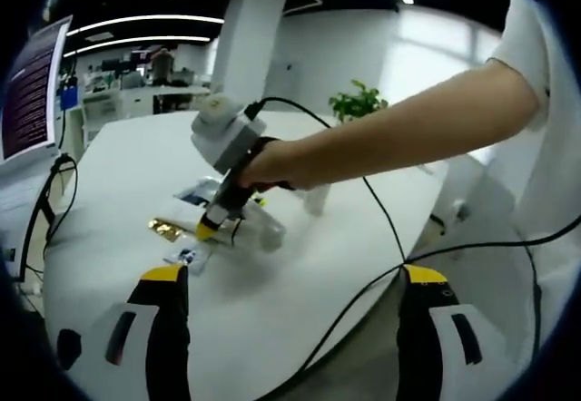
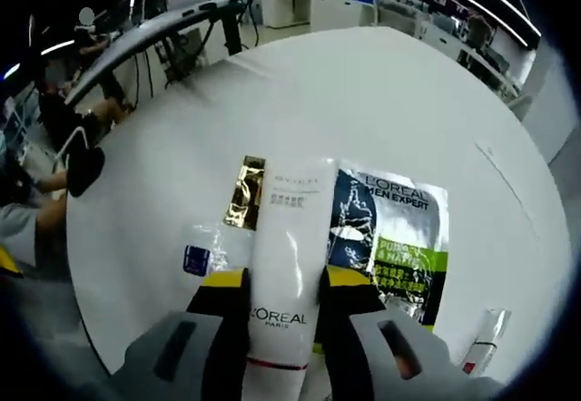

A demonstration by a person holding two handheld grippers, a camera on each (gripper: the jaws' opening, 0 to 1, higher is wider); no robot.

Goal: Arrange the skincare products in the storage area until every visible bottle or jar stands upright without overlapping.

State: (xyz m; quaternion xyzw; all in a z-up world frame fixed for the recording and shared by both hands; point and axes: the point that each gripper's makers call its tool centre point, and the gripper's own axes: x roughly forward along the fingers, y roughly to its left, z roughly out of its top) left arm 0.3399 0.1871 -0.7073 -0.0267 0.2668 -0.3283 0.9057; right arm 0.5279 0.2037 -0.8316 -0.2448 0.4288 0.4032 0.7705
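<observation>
Right gripper view looks down the right hand-held gripper (image 2: 283, 303), whose two yellow-tipped jaws press against either side of a white L'Oréal tube (image 2: 284, 265). The tube lies flat on the white worktop (image 2: 381, 102), its printed end between the jaws and its far end stretching away from them. Taking the tube as the landmark and reading left to right: well to its left lies a small clear sachet with a blue square (image 2: 196, 258); touching its upper left edge is a gold foil sachet (image 2: 244, 192); just to its right, with one edge tucked beside it, lies a L'Oréal Men Expert sachet (image 2: 395, 238) in dark blue, white and green; further right, near the worktop's edge, lies a small white tube with a red band (image 2: 483, 339).

Left gripper view shows the left hand-held gripper (image 1: 295, 306) with its jaws standing wide apart and nothing between them, hovering at the near side of the worktop. Beyond it, a person's hand (image 1: 272, 165) holds the right hand-held gripper tilted down onto the tube, with the flat sachets scattered to the tube's left and a small white upright item (image 1: 316, 200), too blurred to identify, to its right.
</observation>
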